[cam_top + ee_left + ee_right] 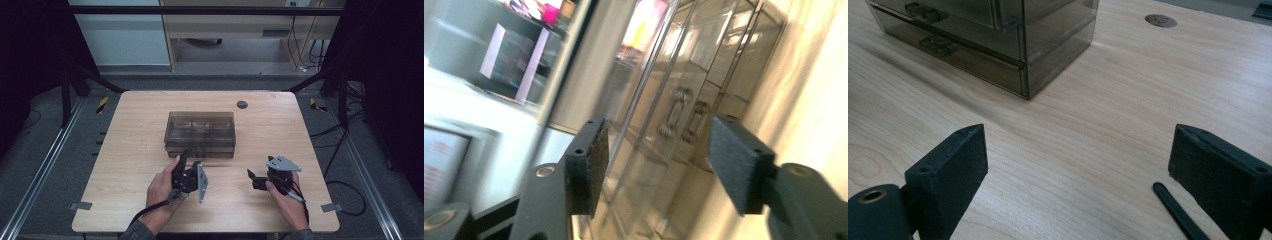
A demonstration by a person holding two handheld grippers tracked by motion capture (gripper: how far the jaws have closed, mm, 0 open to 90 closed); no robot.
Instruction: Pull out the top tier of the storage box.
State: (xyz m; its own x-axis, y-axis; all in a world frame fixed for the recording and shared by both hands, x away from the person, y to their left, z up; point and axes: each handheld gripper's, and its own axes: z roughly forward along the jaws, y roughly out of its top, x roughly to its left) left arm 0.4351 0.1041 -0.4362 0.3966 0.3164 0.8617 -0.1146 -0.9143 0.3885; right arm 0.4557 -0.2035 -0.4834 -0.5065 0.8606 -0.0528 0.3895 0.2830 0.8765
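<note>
A smoky transparent drawer box (200, 131) stands in the middle of the wooden table (280, 135). My left gripper (191, 157) is rolled onto its side just in front of the box's front face. In the left gripper view the box (704, 65) appears tilted, and its small drawer handles (674, 112) lie beyond my left gripper (659, 150), whose jaws stand apart with nothing between the pads. My right gripper (251, 177) rests low over the table at the front right, pointing left. Its jaws (1075, 160) are wide open over bare wood, with the box (998, 40) farther off.
A round grey cable grommet (242, 104) sits in the table behind the box, also seen in the right gripper view (1160, 20). A thin black strap (1173, 207) lies on the wood by my right gripper's right jaw. Dark frame legs flank the table.
</note>
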